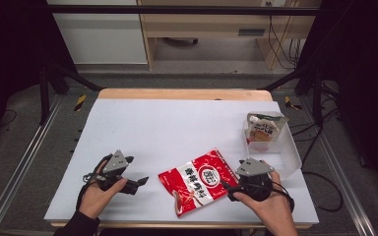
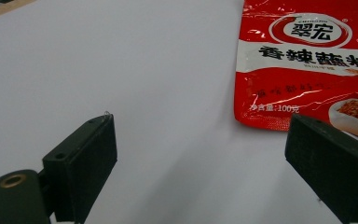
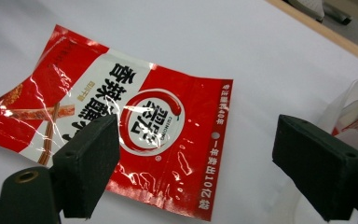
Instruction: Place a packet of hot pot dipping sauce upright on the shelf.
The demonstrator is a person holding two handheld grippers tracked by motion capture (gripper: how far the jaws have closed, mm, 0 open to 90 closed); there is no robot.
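Red seasoning sachet [image 1: 198, 181], lying flat on the white surface [image 1: 177, 128] at lower centre of the high view, between the two grippers. It is a thin, glossy foil-plastic packet, judged light and limp; the film is creased and shiny, so it is likely slippery and apt to sag or fold when lifted by one point. The sealed flat margins look like the best place to take hold, in particular the end seam with its small hang hole, which lies nearest the right gripper [image 1: 232, 191]; a pinch over the filled middle would probably slide.

Printing: in the left gripper view the sachet [image 2: 307, 65] carries a round emblem with "翠宏" under small Latin lettering that seems to read "CUIHONG", below it large black characters "香辣蘸料", and a net-content line ending "100克". In the right gripper view the sachet [image 3: 121, 126] shows a chilli-ringed logo and a row of white digits along the seam, too small to read with confidence.

The right gripper has its fingers [image 3: 88, 168] released and spread, poised over the sachet's end. The left gripper [image 1: 137, 183] is likewise released, fingers [image 2: 81, 168] wide, above bare surface beside the packet.

A clear plastic bin [image 1: 288, 147] at right of the high view holds a pale pouch [image 1: 264, 129], its print illegible.
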